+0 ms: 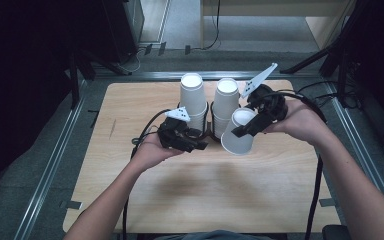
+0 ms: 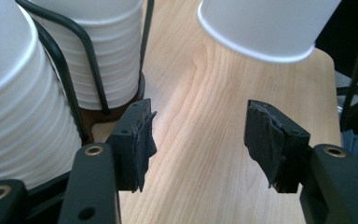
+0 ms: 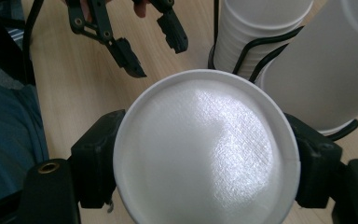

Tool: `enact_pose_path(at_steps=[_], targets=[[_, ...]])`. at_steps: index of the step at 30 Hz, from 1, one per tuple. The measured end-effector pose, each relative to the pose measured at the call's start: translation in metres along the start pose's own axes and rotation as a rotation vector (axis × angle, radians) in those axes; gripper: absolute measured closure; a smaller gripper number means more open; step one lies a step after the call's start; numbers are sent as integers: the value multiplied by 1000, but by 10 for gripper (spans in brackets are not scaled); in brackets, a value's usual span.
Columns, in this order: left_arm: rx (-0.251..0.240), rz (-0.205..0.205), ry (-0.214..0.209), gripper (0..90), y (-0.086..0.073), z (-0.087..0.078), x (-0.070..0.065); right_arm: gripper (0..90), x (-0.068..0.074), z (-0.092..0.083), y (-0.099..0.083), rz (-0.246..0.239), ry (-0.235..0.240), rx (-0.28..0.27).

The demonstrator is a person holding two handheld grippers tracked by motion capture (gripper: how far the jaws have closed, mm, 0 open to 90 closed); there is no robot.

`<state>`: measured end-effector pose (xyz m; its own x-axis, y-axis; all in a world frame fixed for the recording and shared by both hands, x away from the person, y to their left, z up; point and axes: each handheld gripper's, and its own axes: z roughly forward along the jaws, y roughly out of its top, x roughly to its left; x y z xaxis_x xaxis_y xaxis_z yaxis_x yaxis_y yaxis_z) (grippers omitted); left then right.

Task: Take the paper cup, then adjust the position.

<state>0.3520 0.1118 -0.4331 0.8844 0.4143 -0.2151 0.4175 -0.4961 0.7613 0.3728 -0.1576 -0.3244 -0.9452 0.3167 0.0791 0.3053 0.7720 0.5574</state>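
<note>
Two tall stacks of upturned white paper cups, a left stack (image 1: 192, 97) and a right stack (image 1: 226, 97), stand in a black wire holder (image 1: 209, 131) at the back of the wooden table (image 1: 205, 190). My right gripper (image 1: 245, 125) is shut on a single white cup (image 1: 237, 142), held tilted just in front of the right stack. In the right gripper view the cup's flat base (image 3: 205, 149) faces the camera, with both pads pressed on its sides. My left gripper (image 2: 200, 135) is open and holds nothing. It hovers low over the table beside the holder's base, and the held cup's rim (image 2: 265, 23) hangs just beyond it.
The holder's wire loops (image 2: 91, 60) and the nearer cup stack (image 2: 9, 93) lie close to my left jaw. Cables trail from both grippers over the table's near edge. A metal rail (image 1: 55, 160) runs along the floor to the left of the table.
</note>
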Motion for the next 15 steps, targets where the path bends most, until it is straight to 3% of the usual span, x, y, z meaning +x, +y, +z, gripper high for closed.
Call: enact_pose_path(at_steps=[5, 9, 15], targets=[[2, 50, -13, 373, -4, 0, -1, 240, 2, 19, -14, 1, 19, -14], [-12, 30, -20, 339, -10, 1, 0, 240, 3, 36, -27, 2, 41, -19], [30, 5, -34, 212, -16, 5, 2, 240, 5, 56, -41, 28, 79, -55]])
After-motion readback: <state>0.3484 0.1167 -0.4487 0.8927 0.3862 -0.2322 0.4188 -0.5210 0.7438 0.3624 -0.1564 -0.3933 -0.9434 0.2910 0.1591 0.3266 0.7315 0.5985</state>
